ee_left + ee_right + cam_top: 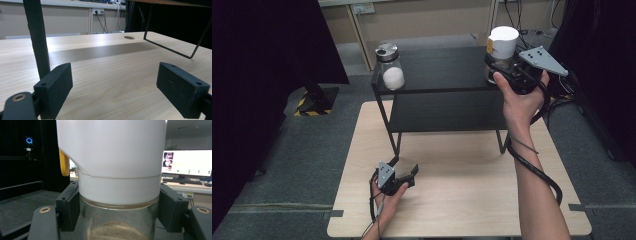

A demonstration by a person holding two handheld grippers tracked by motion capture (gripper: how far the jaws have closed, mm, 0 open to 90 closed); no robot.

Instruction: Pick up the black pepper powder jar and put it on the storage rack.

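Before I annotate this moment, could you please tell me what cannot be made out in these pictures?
- Base of the white-lidded jar: in the right gripper view the bottom edge cuts it off; in the high view the right gripper and hand cover it.
- Yellow tab on the lid: partly behind the lid, purpose unclear.
- White filling of the other jar on the black shelf: too small to identify.
- Monitor contents: blurred.

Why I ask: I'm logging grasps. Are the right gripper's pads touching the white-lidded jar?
Touching. In the right gripper view both black pads press against the sides of the white-lidded jar, with no gap on either side of the right gripper.
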